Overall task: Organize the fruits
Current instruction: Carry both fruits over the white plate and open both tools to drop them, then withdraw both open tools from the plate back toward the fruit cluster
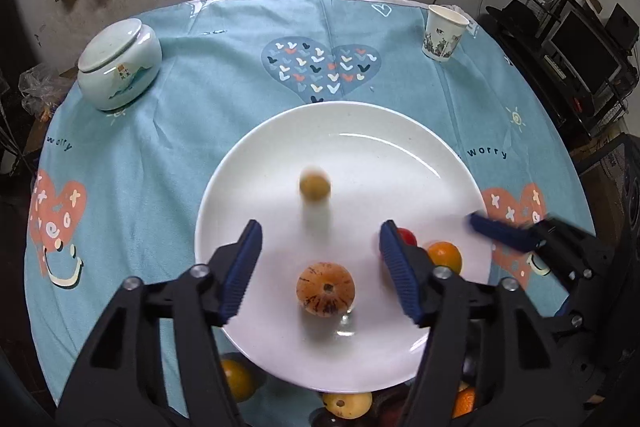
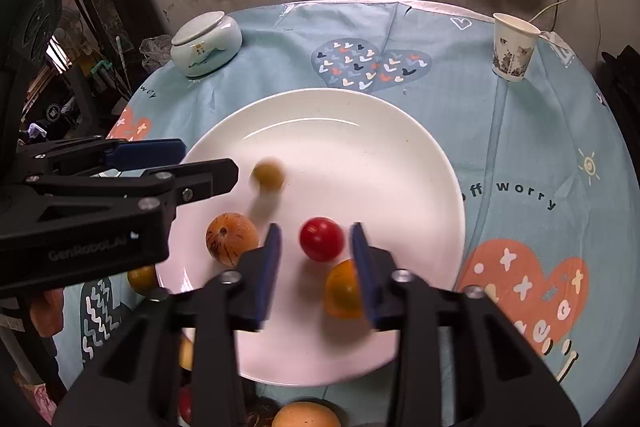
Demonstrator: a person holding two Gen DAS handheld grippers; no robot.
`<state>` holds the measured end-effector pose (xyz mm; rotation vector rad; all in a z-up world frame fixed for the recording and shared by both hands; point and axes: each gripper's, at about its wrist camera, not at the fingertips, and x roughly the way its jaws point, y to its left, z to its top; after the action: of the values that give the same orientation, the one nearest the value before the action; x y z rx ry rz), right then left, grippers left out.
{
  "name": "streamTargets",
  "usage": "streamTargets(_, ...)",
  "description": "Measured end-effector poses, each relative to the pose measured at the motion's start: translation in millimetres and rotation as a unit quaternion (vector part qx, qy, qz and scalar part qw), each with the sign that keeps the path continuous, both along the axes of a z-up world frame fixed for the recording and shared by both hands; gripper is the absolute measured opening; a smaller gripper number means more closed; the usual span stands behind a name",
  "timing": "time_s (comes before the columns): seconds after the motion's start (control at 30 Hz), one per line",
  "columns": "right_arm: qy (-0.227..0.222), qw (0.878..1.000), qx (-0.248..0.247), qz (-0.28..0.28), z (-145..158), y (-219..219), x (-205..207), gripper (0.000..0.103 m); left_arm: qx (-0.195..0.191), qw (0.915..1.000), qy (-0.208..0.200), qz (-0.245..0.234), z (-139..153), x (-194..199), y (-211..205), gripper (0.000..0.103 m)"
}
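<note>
A white plate (image 1: pixel 360 131) (image 2: pixel 400 147) holds a blurred, moving small yellow-green fruit (image 1: pixel 315 185) (image 2: pixel 268 175), a striped orange-brown fruit (image 1: pixel 325 289) (image 2: pixel 231 238), a red fruit (image 2: pixel 322 239) (image 1: pixel 407 237) and an orange fruit (image 2: pixel 342 291) (image 1: pixel 445 255). My left gripper (image 1: pixel 320 269) is open and empty above the plate's near part, the striped fruit between its fingers. My right gripper (image 2: pixel 316 269) is open and empty over the plate, the red fruit just beyond its tips. More fruits (image 1: pixel 347 405) (image 2: pixel 306 415) lie off the plate near its front edge.
A lidded ceramic jar (image 1: pixel 120 65) (image 2: pixel 206 43) stands at the table's back left. A paper cup (image 1: pixel 443 33) (image 2: pixel 513 47) stands at the back right. The round table has a blue patterned cloth (image 1: pixel 160 167). Shelves and clutter lie beyond the table edges.
</note>
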<state>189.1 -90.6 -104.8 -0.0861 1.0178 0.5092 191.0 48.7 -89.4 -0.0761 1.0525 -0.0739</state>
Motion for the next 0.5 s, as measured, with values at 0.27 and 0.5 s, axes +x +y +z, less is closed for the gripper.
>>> streamTargets(0.27,-0.035,0.999,0.014,-0.019,27.5,-25.1,-25.7,0.078,0.010,0.9985,-0.044,0.031,27.7,-29.3,15.2,0.076)
streamTargets(0.5,-0.161,0.984,0.008,-0.076,83.0,-74.9,-99.5,0.088,0.012,0.9923,-0.120,0.029,70.2,-97.7,30.1,0.084)
